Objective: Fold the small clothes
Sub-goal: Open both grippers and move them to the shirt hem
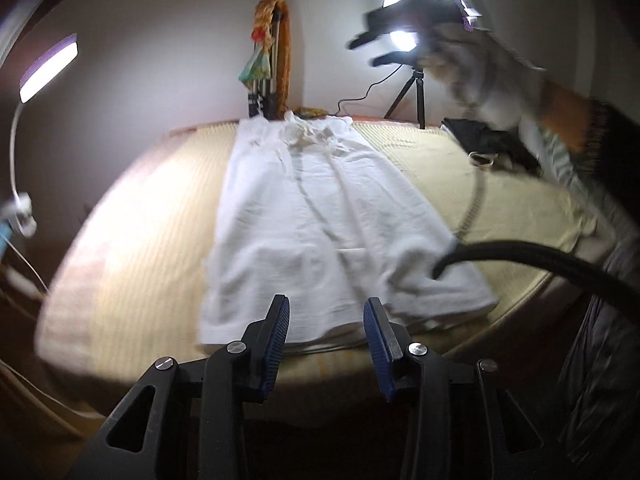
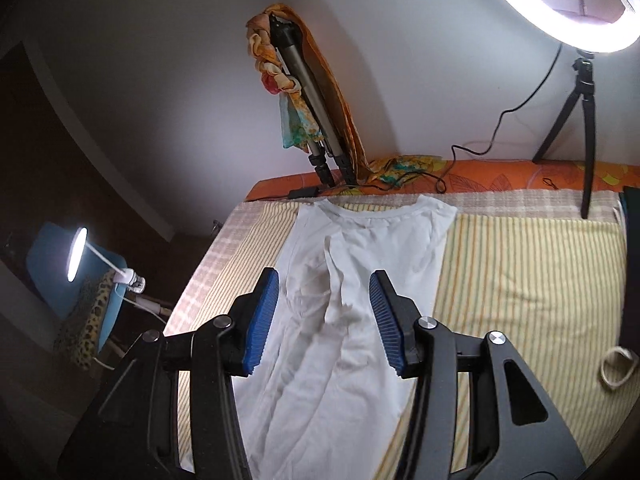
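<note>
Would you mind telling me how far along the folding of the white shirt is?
Done: the white shirt lies in a long strip on the striped bedcover, sides seemingly folded in. In hand: nothing; left gripper and right gripper are open and empty. Left: the crosswise folds.

Glaring ring light [image 2: 560, 12], blurred left view

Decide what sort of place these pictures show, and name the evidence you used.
Probably a bedroom at home, set up for filming. A white garment lies on a bed with a striped sheet; a ring light on a tripod stands by the wall.
</note>
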Motion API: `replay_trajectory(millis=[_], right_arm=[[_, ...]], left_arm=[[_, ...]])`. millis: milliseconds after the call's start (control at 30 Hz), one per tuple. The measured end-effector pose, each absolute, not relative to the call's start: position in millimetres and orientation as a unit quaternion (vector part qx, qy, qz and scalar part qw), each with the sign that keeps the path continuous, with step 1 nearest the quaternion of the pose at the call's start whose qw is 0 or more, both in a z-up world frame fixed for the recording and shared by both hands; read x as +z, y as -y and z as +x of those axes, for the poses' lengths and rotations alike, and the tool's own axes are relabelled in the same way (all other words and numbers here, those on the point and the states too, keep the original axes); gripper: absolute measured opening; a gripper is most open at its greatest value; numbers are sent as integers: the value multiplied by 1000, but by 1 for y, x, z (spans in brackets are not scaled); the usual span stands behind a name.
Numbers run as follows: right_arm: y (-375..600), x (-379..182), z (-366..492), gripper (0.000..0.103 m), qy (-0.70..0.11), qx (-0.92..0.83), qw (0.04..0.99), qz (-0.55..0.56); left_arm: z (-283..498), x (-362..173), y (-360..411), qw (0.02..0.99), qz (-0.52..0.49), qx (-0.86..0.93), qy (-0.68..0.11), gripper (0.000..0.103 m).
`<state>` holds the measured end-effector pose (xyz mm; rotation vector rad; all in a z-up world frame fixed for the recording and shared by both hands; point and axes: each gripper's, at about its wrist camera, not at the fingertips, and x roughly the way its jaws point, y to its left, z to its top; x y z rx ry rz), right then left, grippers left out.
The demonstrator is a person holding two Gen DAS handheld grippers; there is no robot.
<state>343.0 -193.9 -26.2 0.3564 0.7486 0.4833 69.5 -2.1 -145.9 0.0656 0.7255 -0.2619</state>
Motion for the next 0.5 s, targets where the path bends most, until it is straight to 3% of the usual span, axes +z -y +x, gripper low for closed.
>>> replay_trajectory(millis=[267, 500], right_arm=[[237, -51, 217, 50, -377, 238, 876, 185], [225, -123, 142, 50, -453, 251, 832, 198]], left_arm=[[71, -138, -38, 927, 92, -90, -353, 40], [99, -143, -83, 906, -57, -111, -405, 45]])
